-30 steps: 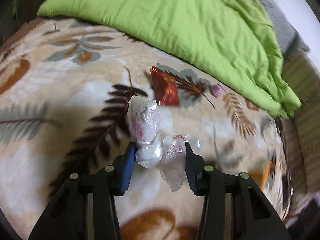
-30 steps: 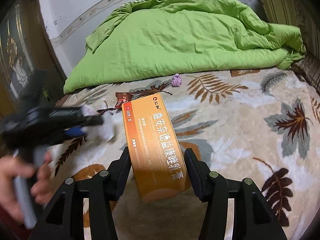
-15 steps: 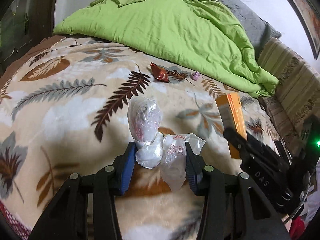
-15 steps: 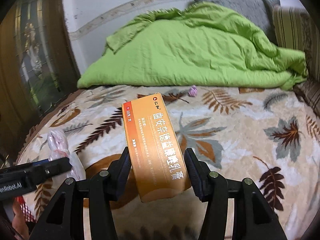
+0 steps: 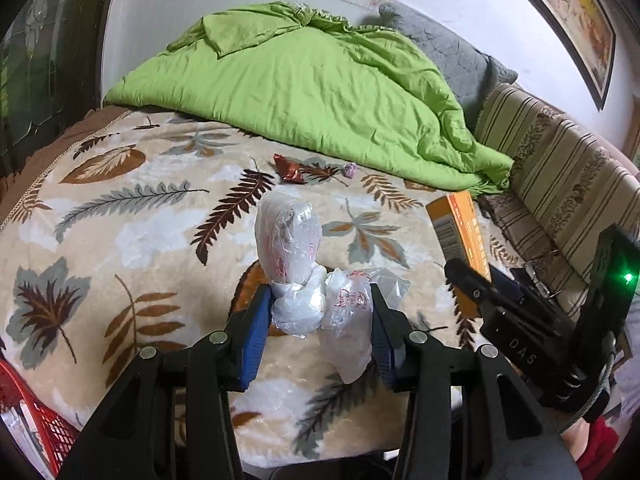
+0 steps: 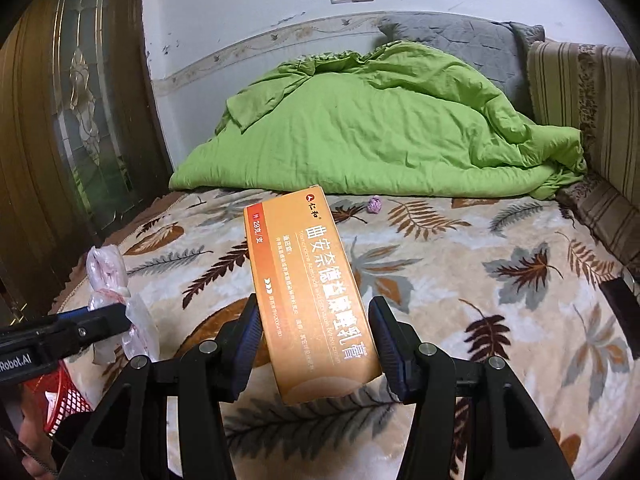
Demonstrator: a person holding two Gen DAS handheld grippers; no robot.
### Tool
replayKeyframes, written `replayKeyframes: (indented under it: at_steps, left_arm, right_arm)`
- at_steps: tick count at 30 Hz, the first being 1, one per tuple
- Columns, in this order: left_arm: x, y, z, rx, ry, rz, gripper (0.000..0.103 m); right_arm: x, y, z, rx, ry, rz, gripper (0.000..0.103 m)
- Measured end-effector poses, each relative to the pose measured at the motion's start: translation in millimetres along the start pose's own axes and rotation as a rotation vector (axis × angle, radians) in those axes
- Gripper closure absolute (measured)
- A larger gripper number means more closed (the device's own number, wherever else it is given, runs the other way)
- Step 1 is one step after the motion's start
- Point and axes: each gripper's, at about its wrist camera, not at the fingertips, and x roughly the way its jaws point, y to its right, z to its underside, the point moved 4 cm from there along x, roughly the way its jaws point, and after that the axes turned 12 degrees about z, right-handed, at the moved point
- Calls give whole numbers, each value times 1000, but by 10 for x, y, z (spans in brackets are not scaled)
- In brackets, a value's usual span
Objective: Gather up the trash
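My left gripper (image 5: pixel 316 308) is shut on a crumpled clear plastic bag (image 5: pixel 290 240), held above the leaf-patterned blanket (image 5: pixel 120 240). The same bag (image 6: pixel 106 268) shows at the left of the right wrist view. My right gripper (image 6: pixel 314 328) is shut on an orange medicine box (image 6: pixel 308 288), which also shows at the right of the left wrist view as the orange box (image 5: pixel 460 224). Far back on the blanket lie a red wrapper (image 5: pixel 290 169) and a small purple wad (image 5: pixel 351 169), the wad (image 6: pixel 375 205) also seen by the right wrist camera.
A green quilt (image 5: pixel 312 92) is heaped at the head of the bed. A striped cushion (image 5: pixel 560 172) lines the right side. A red plastic basket (image 5: pixel 28 412) sits at the near left bed edge, seen again as the basket (image 6: pixel 60 396). A dark door (image 6: pixel 68 120) stands left.
Both grippers have pulled back from the bed and risen, each keeping hold of its item. The bed now looks farther away and the red basket has come into view.
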Motion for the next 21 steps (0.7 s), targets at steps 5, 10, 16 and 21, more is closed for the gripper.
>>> replayKeyframes:
  at_steps: [5, 10, 16, 21]
  left_arm:
    - [-18, 0, 68, 10, -4, -20, 58]
    - [55, -115, 111, 1, -21, -63, 58]
    - [168, -293, 46, -20, -1, -100, 58]
    - [383, -418, -126, -24, 7, -114, 58]
  right_arm:
    - [35, -60, 96, 22, -11, -40, 45]
    - [213, -136, 103, 38, -27, -76, 45]
    - [390, -115, 44, 90, -44, -98, 45]
    - [535, -174, -61, 55, -21, -72, 45]
